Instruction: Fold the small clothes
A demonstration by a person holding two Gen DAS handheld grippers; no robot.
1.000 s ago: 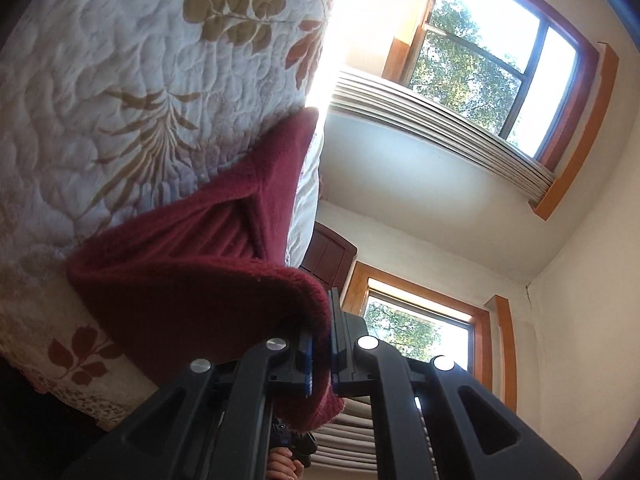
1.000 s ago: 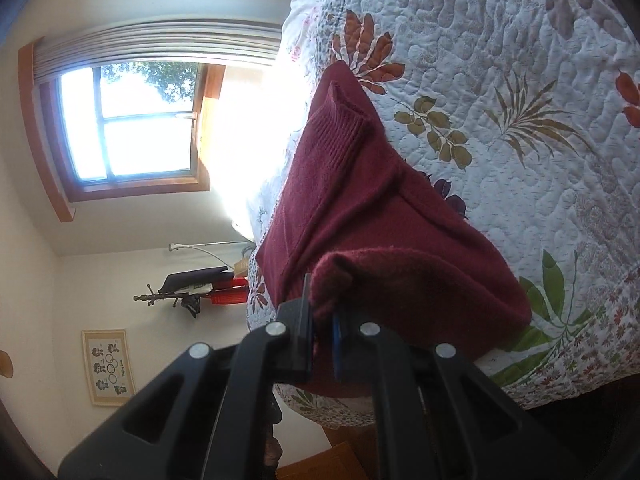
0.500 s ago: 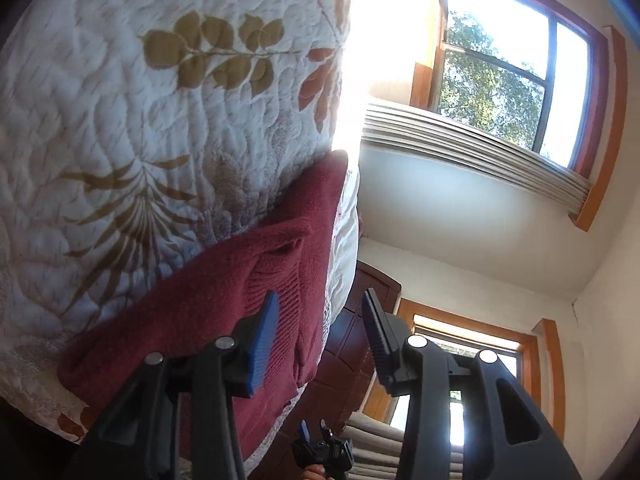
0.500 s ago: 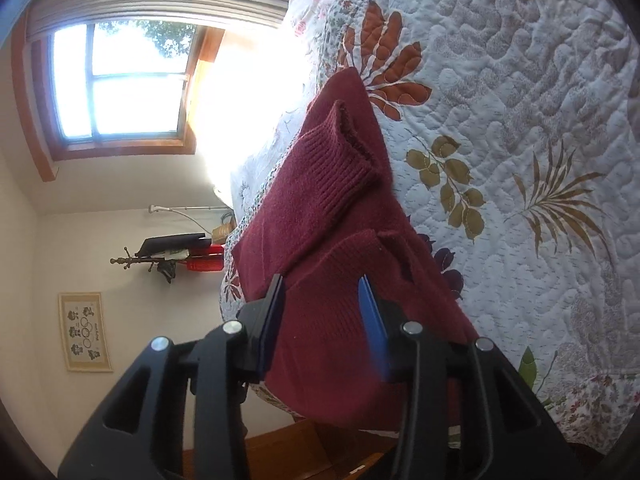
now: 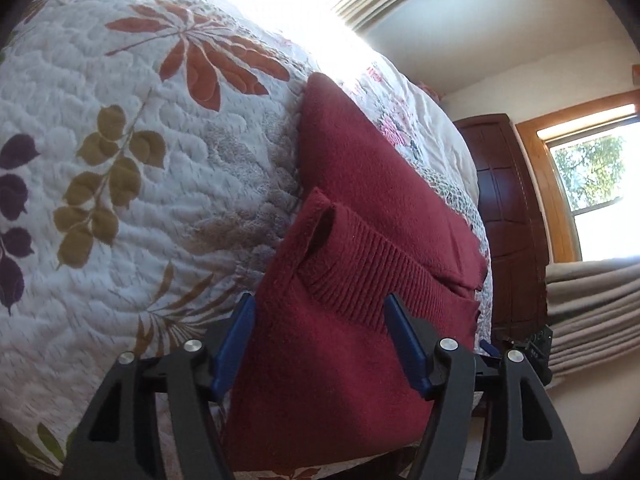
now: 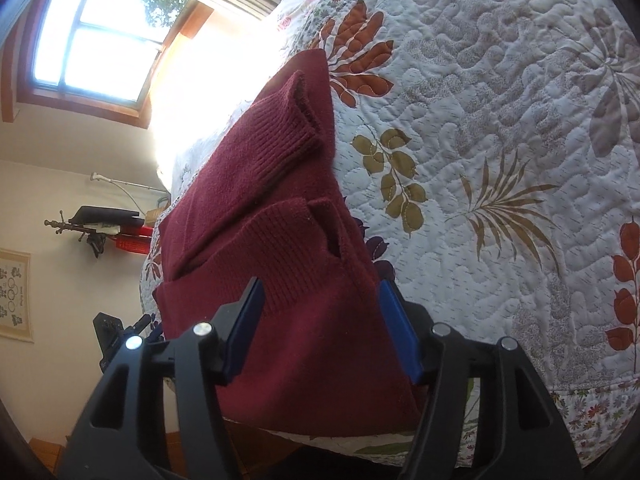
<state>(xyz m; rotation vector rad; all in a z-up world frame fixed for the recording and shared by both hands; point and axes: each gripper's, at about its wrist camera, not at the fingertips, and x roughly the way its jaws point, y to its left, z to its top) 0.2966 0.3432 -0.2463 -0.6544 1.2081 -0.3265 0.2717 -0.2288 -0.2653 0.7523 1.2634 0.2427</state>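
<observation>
A dark red knitted sweater lies folded on the quilted bedspread, ribbed cuffs on top. My left gripper stands open just in front of its near folded edge, blue pads apart, nothing between them. In the right wrist view the same sweater lies flat with two ribbed sleeve ends stacked along it. My right gripper is open too, its fingers straddling the near end without gripping it.
The bedspread has leaf prints and runs to the bed's edge near both grippers. A dark wooden door, windows and curtains lie beyond. The other gripper shows at the lower left.
Both grippers were shut on the sweater's edge a second ago. They have opened, let it drop onto the bed, and drawn back a little.
</observation>
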